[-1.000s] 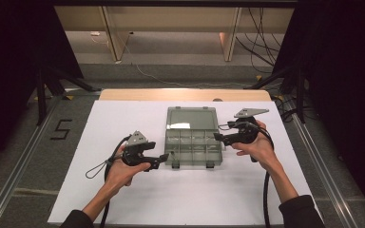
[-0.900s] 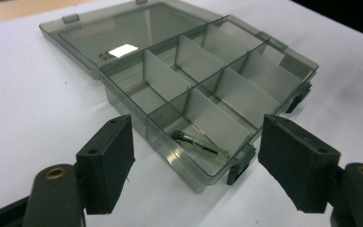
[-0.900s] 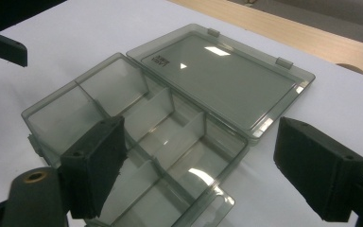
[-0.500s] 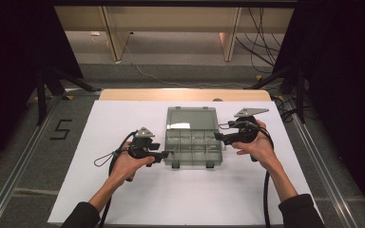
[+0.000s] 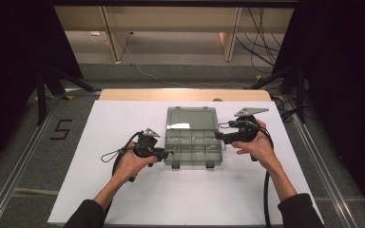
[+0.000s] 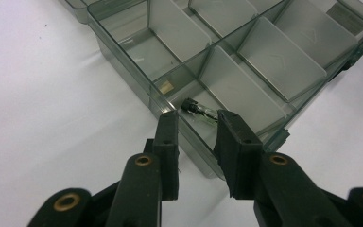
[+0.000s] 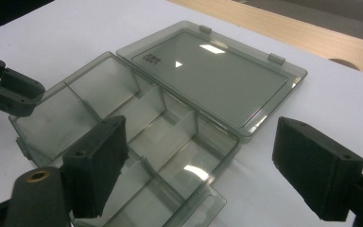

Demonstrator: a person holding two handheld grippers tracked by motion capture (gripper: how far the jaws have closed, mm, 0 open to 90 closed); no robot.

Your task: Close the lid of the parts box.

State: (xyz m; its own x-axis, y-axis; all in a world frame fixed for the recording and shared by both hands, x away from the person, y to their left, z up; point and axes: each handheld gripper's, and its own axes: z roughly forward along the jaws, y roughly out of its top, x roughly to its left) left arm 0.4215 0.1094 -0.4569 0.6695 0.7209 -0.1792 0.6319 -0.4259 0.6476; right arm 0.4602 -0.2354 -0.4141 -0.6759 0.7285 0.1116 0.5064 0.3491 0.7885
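A white table top [image 5: 100, 142] with a wooden far edge [image 5: 138, 94]; floor marked "5" [image 5: 61, 129].

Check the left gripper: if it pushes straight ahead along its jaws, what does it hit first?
Most likely the organizer box: the left gripper, jaws open, straddles its near wall at a corner compartment. Just past that wall lies a small glass-and-metal part. Depth is unclear, so the wall may already be touching.

Right gripper [image 7: 208, 165], jaws wide apart, over open compartment box [image 7: 170, 99].
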